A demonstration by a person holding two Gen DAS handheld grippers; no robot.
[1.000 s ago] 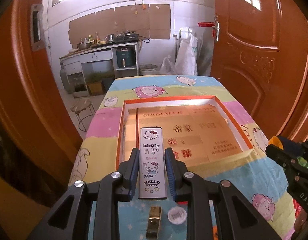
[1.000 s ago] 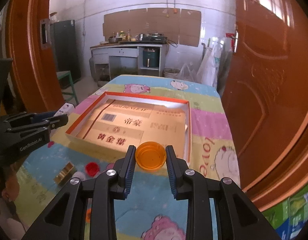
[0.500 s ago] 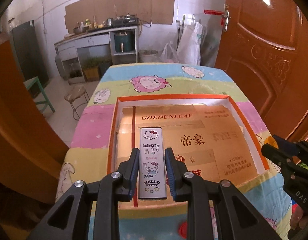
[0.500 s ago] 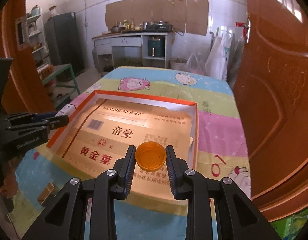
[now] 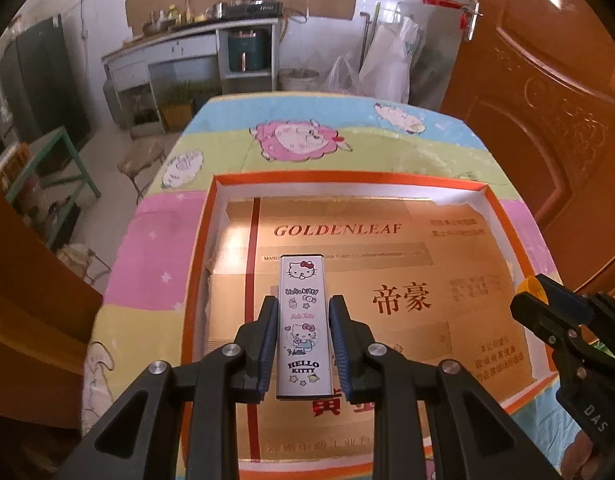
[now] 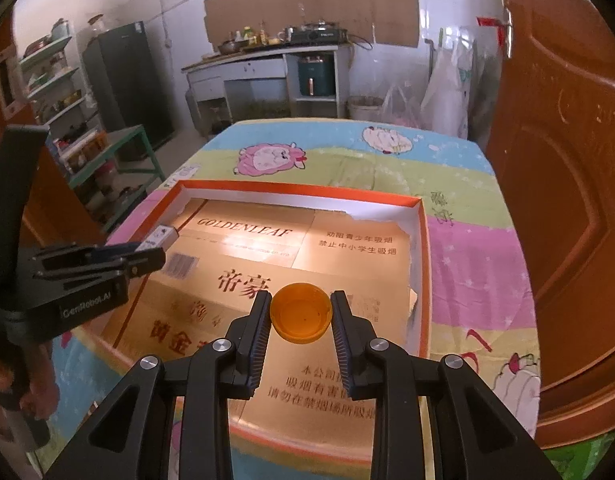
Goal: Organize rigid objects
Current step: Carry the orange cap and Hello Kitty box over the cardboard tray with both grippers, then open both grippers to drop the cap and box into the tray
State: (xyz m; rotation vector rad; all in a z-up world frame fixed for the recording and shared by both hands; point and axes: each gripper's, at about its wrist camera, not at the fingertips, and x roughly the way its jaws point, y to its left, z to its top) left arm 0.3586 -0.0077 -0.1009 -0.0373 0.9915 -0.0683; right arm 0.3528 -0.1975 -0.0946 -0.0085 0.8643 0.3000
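Note:
My left gripper is shut on a long white Hello Kitty case, held lengthwise above the left half of a shallow orange-rimmed box lined with gold card. My right gripper is shut on a small orange cap, open side up, over the right half of the same box. In the right wrist view the left gripper shows at the left with the case's end sticking out. The right gripper's tip with the cap's edge shows at the right of the left wrist view.
The box lies on a table under a pastel cartoon cloth. A brown wooden door stands close on the right. A stool and green shelf frame stand on the floor at left. A kitchen counter lines the far wall.
Both grippers have moved forward and down from the table's near edge to over the box, each keeping its object. The small items on the cloth near the edge have dropped out of view.

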